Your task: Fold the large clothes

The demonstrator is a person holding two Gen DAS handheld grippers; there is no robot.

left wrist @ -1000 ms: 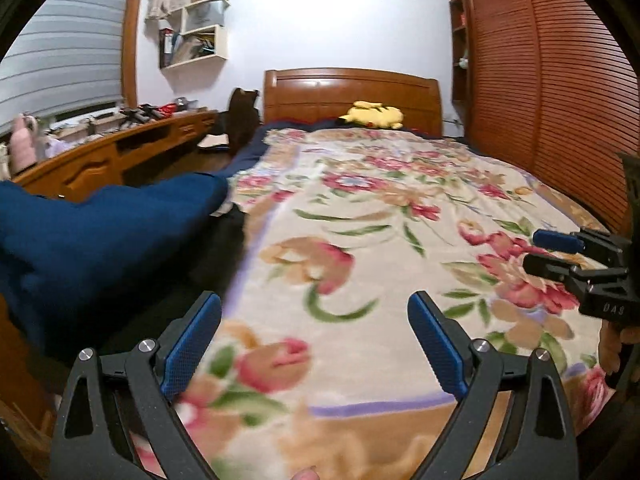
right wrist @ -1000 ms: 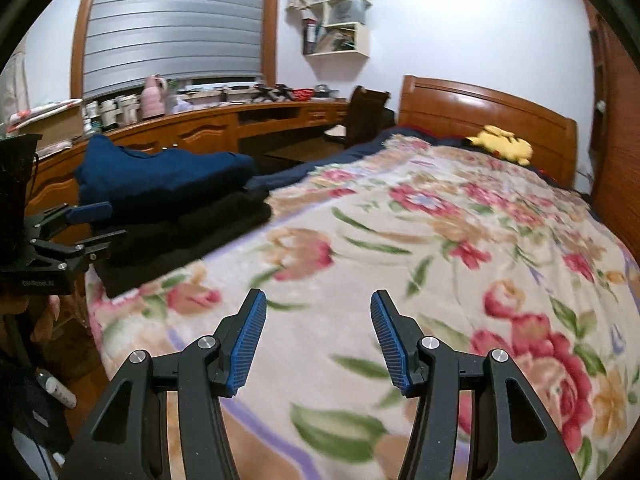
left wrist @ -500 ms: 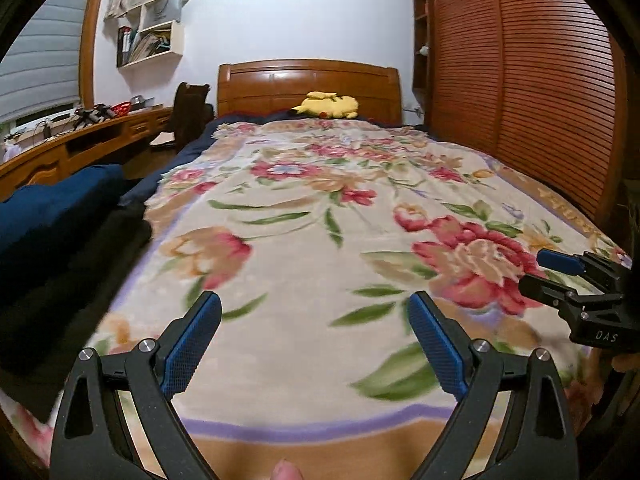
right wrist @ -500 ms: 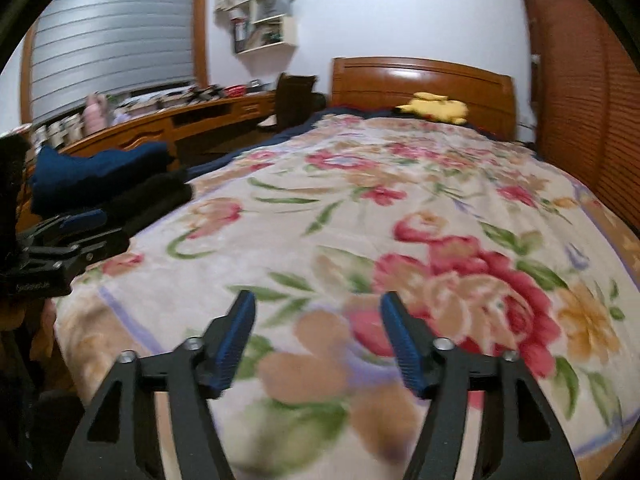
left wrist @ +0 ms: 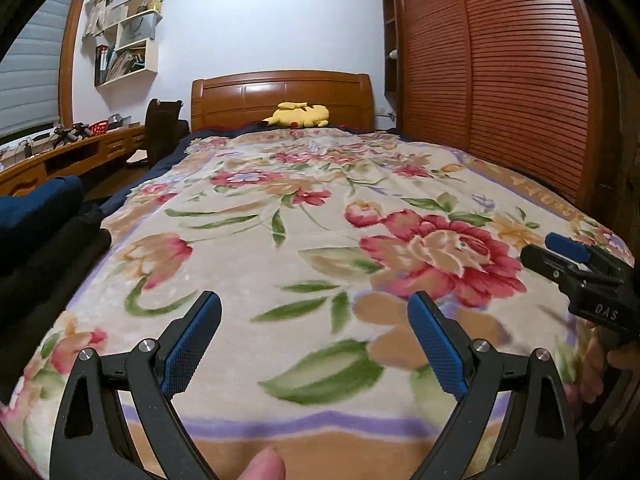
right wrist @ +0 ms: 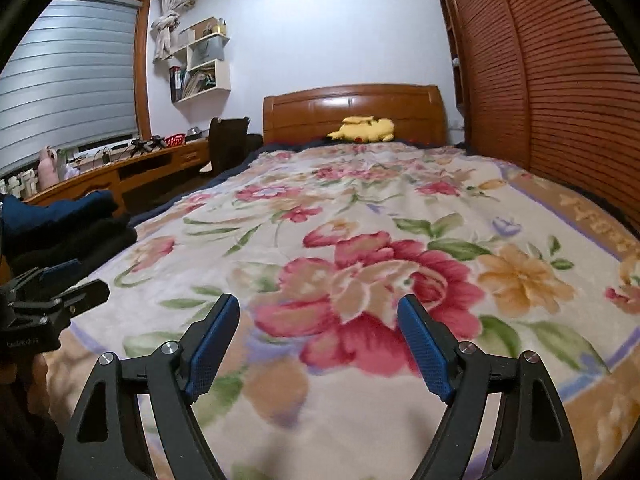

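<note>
The folded clothes, a navy garment stacked on black ones, lie at the left edge of the bed, well to the left of my left gripper and farther still from my right gripper. Neither gripper touches them. My left gripper is released, its blue pads spread wide over the floral blanket with nothing between them. My right gripper has just been opening and now stands wide too, with only the blanket's big red flower showing beyond its gap. In the left wrist view my right gripper shows at the right edge; in the right wrist view my left gripper shows at the left edge, so the two sit side by side near the foot of the bed. Straight ahead of both, far off, a yellow plush toy lies against the wooden headboard. To the right runs a slatted wooden wardrobe; to the left, beyond the clothes, a long wooden counter under a shuttered window.
</note>
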